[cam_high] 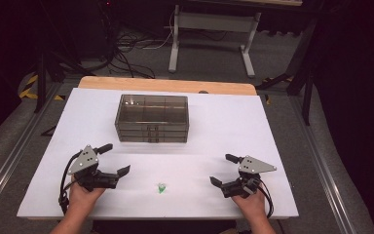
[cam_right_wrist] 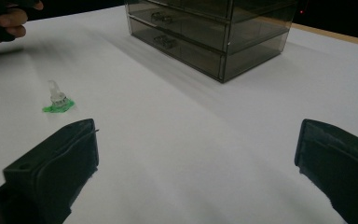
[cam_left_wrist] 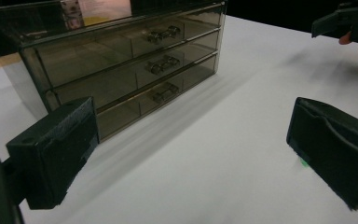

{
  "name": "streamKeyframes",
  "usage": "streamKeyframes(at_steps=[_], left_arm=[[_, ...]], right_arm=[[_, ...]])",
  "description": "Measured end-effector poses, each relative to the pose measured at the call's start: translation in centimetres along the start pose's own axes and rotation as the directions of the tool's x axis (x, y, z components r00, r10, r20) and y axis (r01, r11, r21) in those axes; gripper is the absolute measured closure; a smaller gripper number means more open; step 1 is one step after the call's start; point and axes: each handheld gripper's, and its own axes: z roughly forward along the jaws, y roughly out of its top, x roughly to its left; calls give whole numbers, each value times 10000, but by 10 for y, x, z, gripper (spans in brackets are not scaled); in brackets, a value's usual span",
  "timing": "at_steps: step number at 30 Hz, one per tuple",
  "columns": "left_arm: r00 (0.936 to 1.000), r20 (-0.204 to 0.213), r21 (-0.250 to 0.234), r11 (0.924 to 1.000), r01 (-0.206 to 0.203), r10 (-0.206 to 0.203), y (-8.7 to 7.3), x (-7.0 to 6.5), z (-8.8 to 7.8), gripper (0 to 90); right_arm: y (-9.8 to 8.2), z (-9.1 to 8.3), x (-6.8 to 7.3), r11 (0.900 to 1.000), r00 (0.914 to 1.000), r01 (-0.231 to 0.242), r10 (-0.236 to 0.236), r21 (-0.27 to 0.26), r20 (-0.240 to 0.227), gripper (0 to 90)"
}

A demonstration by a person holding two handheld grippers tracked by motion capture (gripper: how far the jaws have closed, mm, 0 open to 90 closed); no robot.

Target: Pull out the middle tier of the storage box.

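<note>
Fingers of both grippers stand spread, gripping nothing. Between them lies the small green-based clear piece (cam_high: 161,187), upright on the white table (cam_high: 214,126), roughly midway between left gripper (cam_high: 111,158) and right gripper (cam_high: 224,169), well short of the 3-drawer organizer (cam_high: 152,118).

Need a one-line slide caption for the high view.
Both open grippers, left and right, flank a small green piece before a closed drawer unit.

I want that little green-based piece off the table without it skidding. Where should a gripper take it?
Probably by the clear upright stem of the small green-based piece, just above its flat green base, coming from above with the jaws either side. The base lies too flat on the table to pinch. The right gripper, open, is about as near as the left.
</note>
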Motion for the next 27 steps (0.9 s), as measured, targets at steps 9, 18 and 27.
streamKeyframes(at_steps=[9,18,27], left_arm=[[9992,303,230,9994,-275,268,14,-2,13,37],[9969,531,544,9966,-612,583,26,-4,27,42],[9932,722,904,9911,-978,914,32,-6,40,83]], right_arm=[[0,0,0,10000,10000,-64,65,69,-25,1],[0,0,0,9999,9999,-92,93,74,-57,1],[0,0,0,9999,9999,-107,108,78,-122,1]])
